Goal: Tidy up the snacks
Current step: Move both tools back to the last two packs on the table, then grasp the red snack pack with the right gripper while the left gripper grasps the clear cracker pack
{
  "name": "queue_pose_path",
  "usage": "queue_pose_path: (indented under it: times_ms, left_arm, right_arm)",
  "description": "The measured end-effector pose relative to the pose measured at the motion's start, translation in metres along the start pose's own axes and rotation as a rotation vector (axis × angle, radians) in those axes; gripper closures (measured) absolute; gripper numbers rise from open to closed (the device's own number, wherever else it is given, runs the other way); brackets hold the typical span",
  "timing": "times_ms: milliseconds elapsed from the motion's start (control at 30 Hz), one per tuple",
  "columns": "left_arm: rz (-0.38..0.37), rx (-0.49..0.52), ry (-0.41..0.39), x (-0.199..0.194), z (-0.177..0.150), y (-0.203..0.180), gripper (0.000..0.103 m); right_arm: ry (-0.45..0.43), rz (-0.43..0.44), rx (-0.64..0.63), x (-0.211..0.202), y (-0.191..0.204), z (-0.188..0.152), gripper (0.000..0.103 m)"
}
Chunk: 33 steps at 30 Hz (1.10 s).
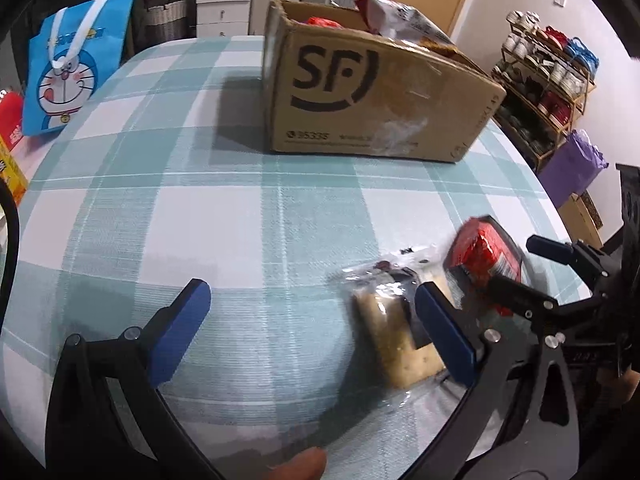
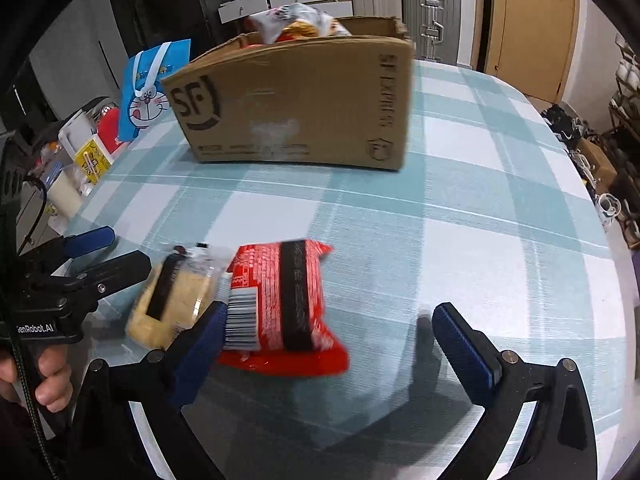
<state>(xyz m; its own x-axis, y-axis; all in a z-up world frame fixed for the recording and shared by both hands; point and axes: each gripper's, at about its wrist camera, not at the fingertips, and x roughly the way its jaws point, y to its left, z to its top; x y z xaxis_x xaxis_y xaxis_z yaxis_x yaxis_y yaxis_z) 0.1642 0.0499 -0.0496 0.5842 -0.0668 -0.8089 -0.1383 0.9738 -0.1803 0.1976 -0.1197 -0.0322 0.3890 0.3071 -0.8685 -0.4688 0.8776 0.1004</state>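
The left gripper (image 1: 312, 320) is spread wide with nothing between its blue-padded fingers (image 1: 180, 328), hovering low over the checked tablecloth (image 1: 200, 208). Its right-hand finger overlaps the clear-wrapped cracker pack (image 1: 394, 344), which lies flat on the cloth just beyond and to the right of the tool; whether the pad touches the wrapper cannot be told. Immediately right of the crackers lies the red snack packet (image 1: 478, 256), blurred, with the other tool's dark fingers reaching in beside it.

The right gripper (image 2: 332, 332) is also released, jaws far apart. The red snack packet (image 2: 288, 308) rests on the cloth just ahead of its left finger, which overlaps the barcode end; the right finger stands well clear over bare cloth. The cracker pack (image 2: 172, 308) sits just left of the red one, edges touching or nearly so, with the left gripper (image 2: 108, 252) beyond it.

Farther ahead of both tools stands the open cardboard box (image 1: 372, 92), printed SF, with snack bags (image 1: 400, 16) poking above its rim. Well off to the left, at the table edge, a blue cartoon bag (image 1: 72, 64) stands upright.
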Motion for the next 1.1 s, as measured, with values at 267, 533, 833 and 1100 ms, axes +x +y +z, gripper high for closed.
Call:
queue_pose_path:
  times_ms: [267, 533, 833, 1100]
  left_arm:
    - [0.008, 0.004, -0.009, 0.001, 0.0, -0.007, 0.001]
    - [0.01, 0.003, -0.004, 0.001, 0.001, -0.006, 0.001]
    - [-0.028, 0.028, 0.01, 0.002, 0.0, -0.02, 0.001]
    - [-0.034, 0.032, 0.054, 0.01, -0.002, -0.033, 0.003]
  right_arm:
    - [0.01, 0.057, -0.068, 0.003, 0.002, 0.003, 0.022]
    - [0.005, 0.102, -0.083, 0.008, 0.005, 0.01, 0.037]
    - [-0.072, 0.127, -0.022, -0.013, -0.004, 0.009, 0.057]
    - [-0.125, 0.115, 0.032, -0.03, -0.013, 0.009, 0.057]
